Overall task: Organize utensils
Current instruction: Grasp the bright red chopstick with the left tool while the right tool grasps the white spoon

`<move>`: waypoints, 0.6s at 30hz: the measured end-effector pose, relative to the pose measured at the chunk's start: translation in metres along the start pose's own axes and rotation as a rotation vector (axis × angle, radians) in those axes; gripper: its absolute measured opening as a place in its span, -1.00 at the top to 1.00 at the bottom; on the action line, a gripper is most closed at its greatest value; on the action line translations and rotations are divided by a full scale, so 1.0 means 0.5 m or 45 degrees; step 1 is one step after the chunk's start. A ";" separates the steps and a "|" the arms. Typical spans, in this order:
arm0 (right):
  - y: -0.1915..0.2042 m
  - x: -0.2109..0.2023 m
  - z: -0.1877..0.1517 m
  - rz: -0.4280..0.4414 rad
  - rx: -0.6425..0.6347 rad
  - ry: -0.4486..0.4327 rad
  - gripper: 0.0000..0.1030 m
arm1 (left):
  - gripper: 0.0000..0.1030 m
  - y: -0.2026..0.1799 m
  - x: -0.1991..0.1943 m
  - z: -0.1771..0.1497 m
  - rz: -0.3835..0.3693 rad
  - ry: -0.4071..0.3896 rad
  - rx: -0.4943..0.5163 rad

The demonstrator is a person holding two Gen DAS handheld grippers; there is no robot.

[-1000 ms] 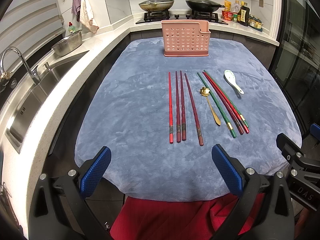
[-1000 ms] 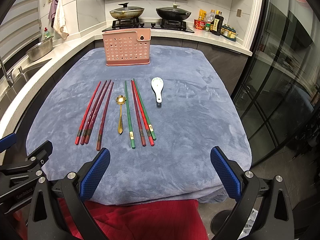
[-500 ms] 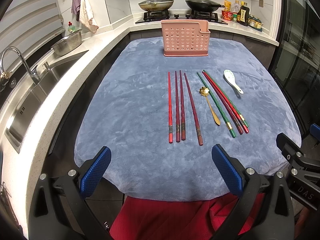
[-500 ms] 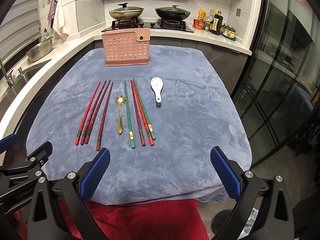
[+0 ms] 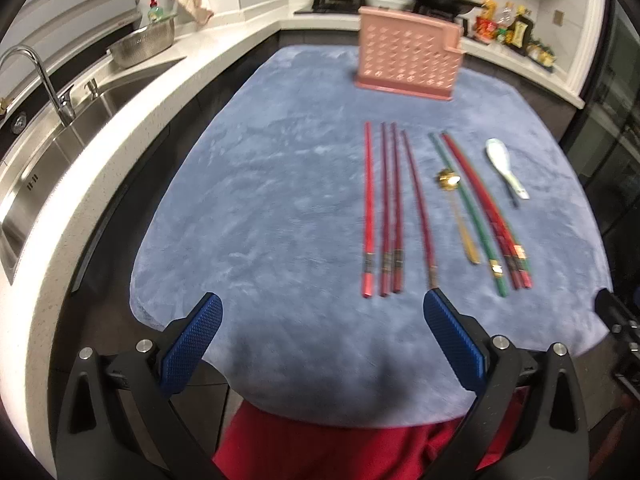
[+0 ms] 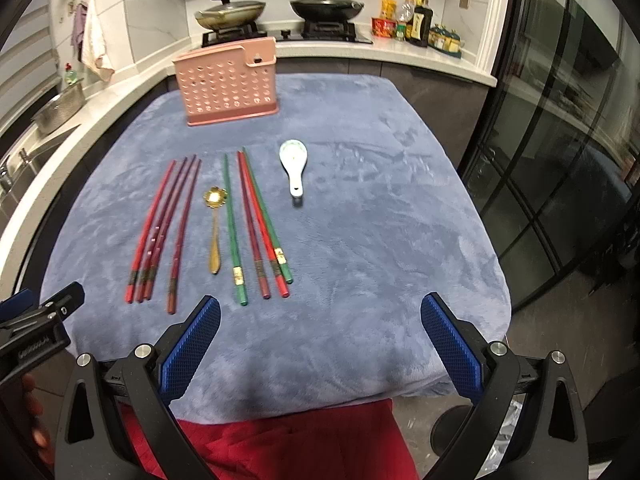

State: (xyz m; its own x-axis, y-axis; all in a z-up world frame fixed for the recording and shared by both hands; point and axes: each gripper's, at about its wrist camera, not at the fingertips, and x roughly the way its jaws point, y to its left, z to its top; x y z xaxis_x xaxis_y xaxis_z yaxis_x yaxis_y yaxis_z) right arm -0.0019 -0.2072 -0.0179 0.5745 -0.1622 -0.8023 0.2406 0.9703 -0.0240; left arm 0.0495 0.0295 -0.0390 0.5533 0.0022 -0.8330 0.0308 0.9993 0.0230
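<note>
Several red chopsticks lie side by side on the blue cloth. To their right are a gold spoon, a mix of green and red chopsticks, and a white ceramic spoon. A pink perforated utensil holder stands upright at the far end. My left gripper is open over the near edge, its right fingertip by the chopstick ends. My right gripper is open and holds nothing.
The blue cloth covers the table. A steel sink and tap run along the left counter, with a metal colander. Pots on a stove and bottles stand behind. Glass panels rise on the right.
Both grippers have moved forward over the near edge of the cloth and tilted; the utensils look closer. Nothing on the cloth has shifted.
</note>
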 end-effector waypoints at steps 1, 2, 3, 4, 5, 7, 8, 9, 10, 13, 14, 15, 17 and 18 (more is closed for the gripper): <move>-0.001 0.010 0.003 -0.002 0.002 0.009 -0.87 | -0.87 0.002 0.012 0.001 0.010 0.004 0.002; 0.000 0.023 0.008 -0.005 0.004 0.022 -0.87 | -0.87 0.003 0.026 0.003 0.021 0.011 0.006; -0.001 0.034 0.012 -0.007 0.006 0.032 -0.87 | -0.87 0.002 0.044 0.005 0.027 0.025 0.014; -0.002 0.044 0.014 -0.008 0.008 0.041 -0.87 | -0.86 0.002 0.057 0.008 0.026 0.038 0.017; -0.001 0.058 0.020 -0.010 0.010 0.054 -0.87 | -0.86 0.001 0.071 0.010 0.016 0.051 0.017; -0.003 0.078 0.026 -0.009 0.014 0.068 -0.87 | -0.83 0.001 0.095 0.016 0.010 0.077 0.015; -0.001 0.092 0.033 -0.009 0.016 0.080 -0.87 | -0.82 0.000 0.107 0.019 -0.001 0.084 0.014; -0.001 0.100 0.036 -0.009 0.017 0.087 -0.87 | -0.81 -0.002 0.118 0.022 0.000 0.091 0.013; 0.000 0.109 0.041 -0.008 0.020 0.095 -0.87 | -0.76 -0.002 0.125 0.024 -0.001 0.095 0.013; 0.005 0.132 0.053 -0.007 0.020 0.109 -0.87 | -0.63 -0.007 0.155 0.032 -0.015 0.126 0.019; 0.005 0.136 0.056 -0.005 0.019 0.109 -0.87 | -0.61 -0.008 0.165 0.033 -0.019 0.140 0.022; 0.007 0.142 0.061 -0.004 0.018 0.109 -0.87 | -0.52 -0.009 0.174 0.033 -0.031 0.154 0.023; 0.011 0.152 0.070 -0.003 0.012 0.109 -0.87 | -0.42 -0.012 0.185 0.030 -0.050 0.180 0.025; 0.013 0.158 0.074 -0.005 0.010 0.110 -0.87 | -0.41 -0.015 0.190 0.029 -0.057 0.189 0.029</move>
State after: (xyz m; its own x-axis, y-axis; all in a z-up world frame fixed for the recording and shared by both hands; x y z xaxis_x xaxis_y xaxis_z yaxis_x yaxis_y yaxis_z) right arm 0.0741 -0.2202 -0.0593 0.5039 -0.1493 -0.8508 0.2488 0.9683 -0.0226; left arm 0.1138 0.0215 -0.1102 0.4220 -0.0351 -0.9059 0.0726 0.9974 -0.0049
